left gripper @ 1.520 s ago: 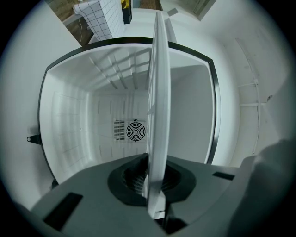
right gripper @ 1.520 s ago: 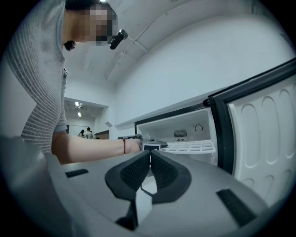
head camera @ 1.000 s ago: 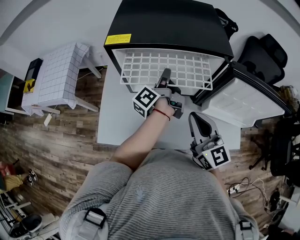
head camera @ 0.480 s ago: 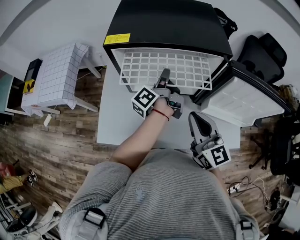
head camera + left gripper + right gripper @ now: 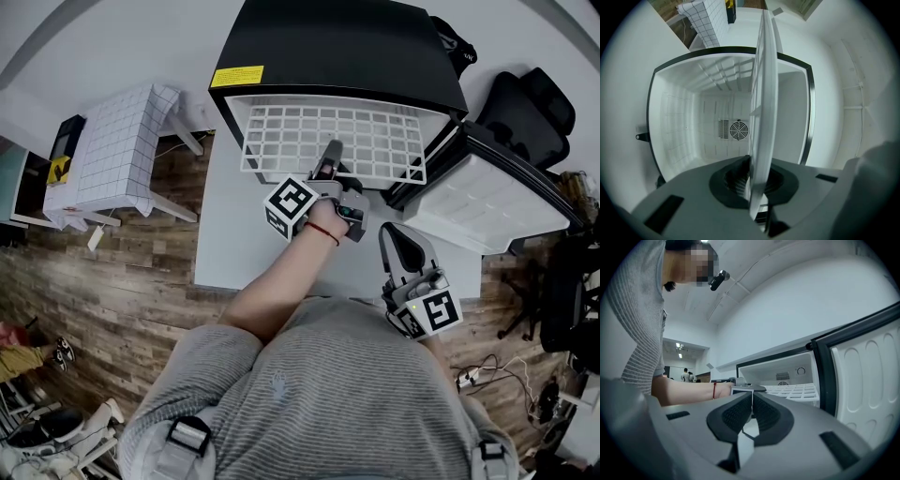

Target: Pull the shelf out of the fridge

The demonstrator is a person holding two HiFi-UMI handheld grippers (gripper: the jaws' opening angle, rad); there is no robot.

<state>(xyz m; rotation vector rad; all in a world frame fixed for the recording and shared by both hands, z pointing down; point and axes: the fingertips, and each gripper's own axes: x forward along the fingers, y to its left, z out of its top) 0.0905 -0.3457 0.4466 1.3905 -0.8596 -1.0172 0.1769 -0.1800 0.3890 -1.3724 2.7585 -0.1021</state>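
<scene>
The fridge (image 5: 337,47) is seen at the top centre of the head view, with its door (image 5: 497,202) swung open toward the right edge. The shelf (image 5: 323,141), a white wire grid, is drawn partway out of the fridge opening. It juts toward the middle of the frame above a white table (image 5: 225,234). Its front edge is clamped by the left gripper (image 5: 330,159), just below the grid's centre. In the left gripper view the shelf is seen edge-on, running up the middle of the frame. The jaws are narrowed onto it, with a pad pressed against each side. A round fan grille (image 5: 738,130) is seen behind, left of centre, on the fridge's back wall. The right gripper (image 5: 398,239) is held at the lower right of the head view, apart from the shelf and near the door. Its jaws are brought together, and nothing is held between them.
</scene>
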